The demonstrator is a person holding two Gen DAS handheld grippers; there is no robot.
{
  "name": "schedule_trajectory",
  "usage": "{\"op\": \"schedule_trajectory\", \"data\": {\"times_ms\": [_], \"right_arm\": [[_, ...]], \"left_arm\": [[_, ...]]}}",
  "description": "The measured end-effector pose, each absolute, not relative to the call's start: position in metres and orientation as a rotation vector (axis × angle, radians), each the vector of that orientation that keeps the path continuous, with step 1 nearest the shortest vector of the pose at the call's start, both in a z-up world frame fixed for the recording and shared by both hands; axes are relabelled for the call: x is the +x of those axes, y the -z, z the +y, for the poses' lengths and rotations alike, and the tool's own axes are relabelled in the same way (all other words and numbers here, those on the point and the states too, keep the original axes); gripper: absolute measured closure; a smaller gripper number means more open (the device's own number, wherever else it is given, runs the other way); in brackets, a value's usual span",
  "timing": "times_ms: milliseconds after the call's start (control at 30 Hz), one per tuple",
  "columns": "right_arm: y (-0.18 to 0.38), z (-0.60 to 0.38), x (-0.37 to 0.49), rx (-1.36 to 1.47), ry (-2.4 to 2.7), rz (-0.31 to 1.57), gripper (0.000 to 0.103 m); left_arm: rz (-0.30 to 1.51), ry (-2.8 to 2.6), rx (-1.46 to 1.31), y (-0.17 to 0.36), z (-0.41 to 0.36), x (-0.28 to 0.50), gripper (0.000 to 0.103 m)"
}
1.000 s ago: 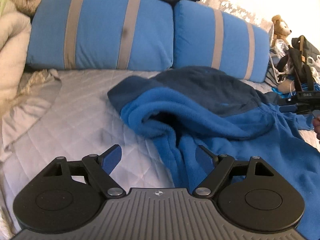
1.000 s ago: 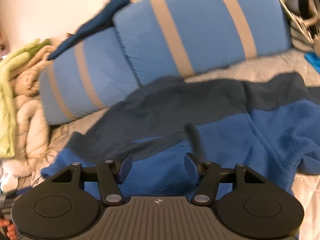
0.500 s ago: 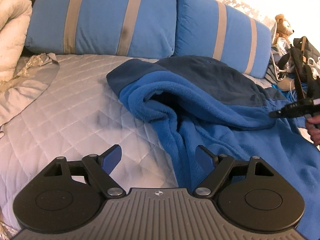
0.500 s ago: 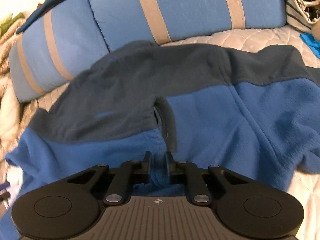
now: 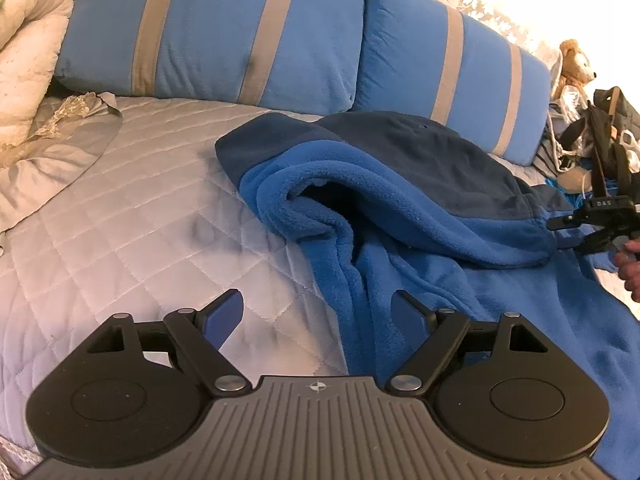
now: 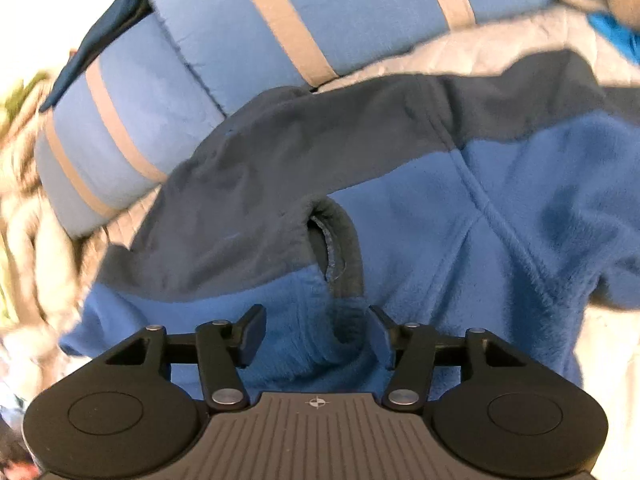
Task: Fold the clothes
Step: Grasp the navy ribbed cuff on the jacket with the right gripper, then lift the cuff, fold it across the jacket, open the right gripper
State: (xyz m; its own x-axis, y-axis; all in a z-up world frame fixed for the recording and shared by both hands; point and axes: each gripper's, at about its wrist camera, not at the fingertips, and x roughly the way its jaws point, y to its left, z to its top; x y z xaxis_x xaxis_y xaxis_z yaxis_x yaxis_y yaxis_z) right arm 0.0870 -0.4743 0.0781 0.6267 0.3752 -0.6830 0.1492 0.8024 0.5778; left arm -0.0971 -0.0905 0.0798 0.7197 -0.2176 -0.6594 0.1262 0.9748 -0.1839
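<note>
Right wrist view: your right gripper gapes over the fleece collar; left gripper spread too; pinch deep fabric.

Each unit has a dark grey ribbed base plate carrying a small white crosshair mark at its front centre. Two black round-lobed housings flank the plate, each with a recessed disc. Black linkage arms pivot on silver screws. The left gripper fingers carry blue pads; the right gripper matches.
</note>
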Motion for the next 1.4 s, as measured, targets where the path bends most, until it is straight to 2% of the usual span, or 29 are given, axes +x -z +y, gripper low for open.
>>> {"op": "schedule_trajectory", "data": {"times_ms": [400, 633, 767, 833, 967, 1100, 1133, 1167, 1200, 1267, 1400], "right_arm": [[-0.033, -0.495, 0.094, 1.031, -0.186, 0.99, 0.043], [-0.026, -0.495, 0.095, 1.106, -0.159, 0.976, 0.05], [-0.024, -0.494, 0.097, 1.101, -0.139, 0.974, 0.061], [-0.023, -0.495, 0.097, 1.106, -0.133, 0.975, 0.064], [-0.022, -0.495, 0.099, 1.108, -0.131, 0.973, 0.062], [-0.025, -0.49, 0.102, 1.075, -0.137, 0.967, 0.053], [-0.026, -0.488, 0.103, 1.06, -0.139, 0.966, 0.054], [-0.028, -0.486, 0.103, 1.045, -0.139, 0.964, 0.062], [-0.028, -0.486, 0.103, 1.036, -0.139, 0.96, 0.072], [-0.029, -0.487, 0.104, 1.049, -0.137, 0.944, 0.078], [-0.051, -0.493, 0.109, 1.053, -0.14, 0.863, 0.082]], "left_arm": [[0.744, 0.16, -0.148, -0.076, -0.087, -0.096, 0.022], [0.725, 0.102, -0.231, -0.064, -0.087, -0.072, 0.022], [0.698, 0.102, -0.345, -0.057, -0.082, -0.054, 0.022], [0.689, 0.078, -0.361, -0.055, -0.083, -0.045, 0.022], [0.686, 0.069, -0.352, -0.052, -0.088, -0.029, 0.022], [0.681, -0.006, -0.214, -0.052, -0.103, -0.026, 0.023], [0.687, -0.044, -0.17, -0.051, -0.105, -0.025, 0.024], [0.693, -0.077, -0.134, -0.051, -0.106, -0.025, 0.028], [0.696, -0.095, -0.123, -0.051, -0.104, -0.027, 0.037], [0.7, -0.124, -0.096, -0.051, -0.101, -0.031, 0.051], [0.689, -0.109, 0.036, -0.054, -0.11, -0.034, 0.054]]}}
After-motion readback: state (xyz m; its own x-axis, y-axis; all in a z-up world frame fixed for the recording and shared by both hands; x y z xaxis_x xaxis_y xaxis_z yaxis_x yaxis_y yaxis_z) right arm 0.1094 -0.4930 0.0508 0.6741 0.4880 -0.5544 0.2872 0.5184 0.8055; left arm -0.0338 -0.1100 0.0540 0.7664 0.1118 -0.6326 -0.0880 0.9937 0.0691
